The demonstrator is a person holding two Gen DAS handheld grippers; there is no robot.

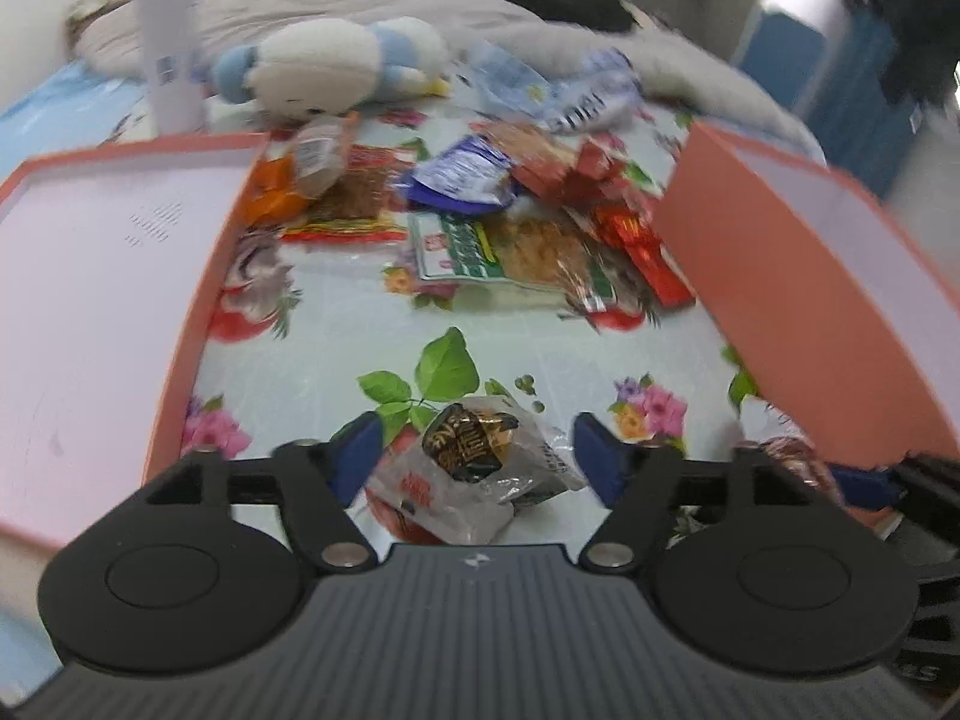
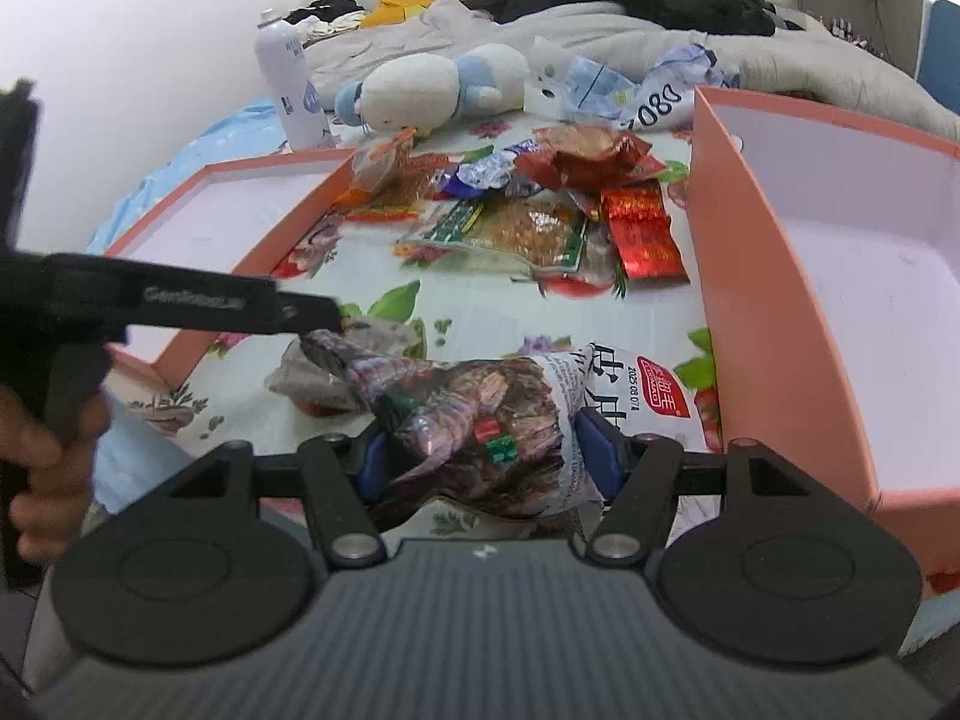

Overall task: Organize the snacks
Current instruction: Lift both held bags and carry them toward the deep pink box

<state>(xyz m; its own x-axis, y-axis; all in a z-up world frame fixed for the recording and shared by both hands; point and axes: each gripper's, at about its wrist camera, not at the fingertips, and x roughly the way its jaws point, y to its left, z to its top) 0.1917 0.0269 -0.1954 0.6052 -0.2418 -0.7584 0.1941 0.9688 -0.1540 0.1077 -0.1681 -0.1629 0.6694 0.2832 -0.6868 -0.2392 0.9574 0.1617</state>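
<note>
My left gripper (image 1: pixel 477 450) is open, its blue pads on either side of a small clear packet (image 1: pixel 474 468) with a dark snack inside; the packet lies on the floral tablecloth and neither pad presses it. My right gripper (image 2: pixel 486 450) is shut on a brown and white snack bag (image 2: pixel 480 414), held just left of the right pink box (image 2: pixel 750 300). The right wrist view shows the left gripper's finger (image 2: pixel 300 318) over the small packet (image 2: pixel 336 366), with a hand (image 2: pixel 42 450) on its handle. A pile of snacks (image 1: pixel 510 222) lies between the left pink box (image 1: pixel 198 276) and the right pink box (image 1: pixel 780 276).
Behind the pile lie a white and blue plush toy (image 2: pixel 438 84), a white bottle (image 2: pixel 288 84), crumpled blue and white wrappers (image 2: pixel 630 90) and a grey blanket (image 2: pixel 780 54). Both pink boxes show bare white floors. Open tablecloth (image 1: pixel 360 330) lies between pile and grippers.
</note>
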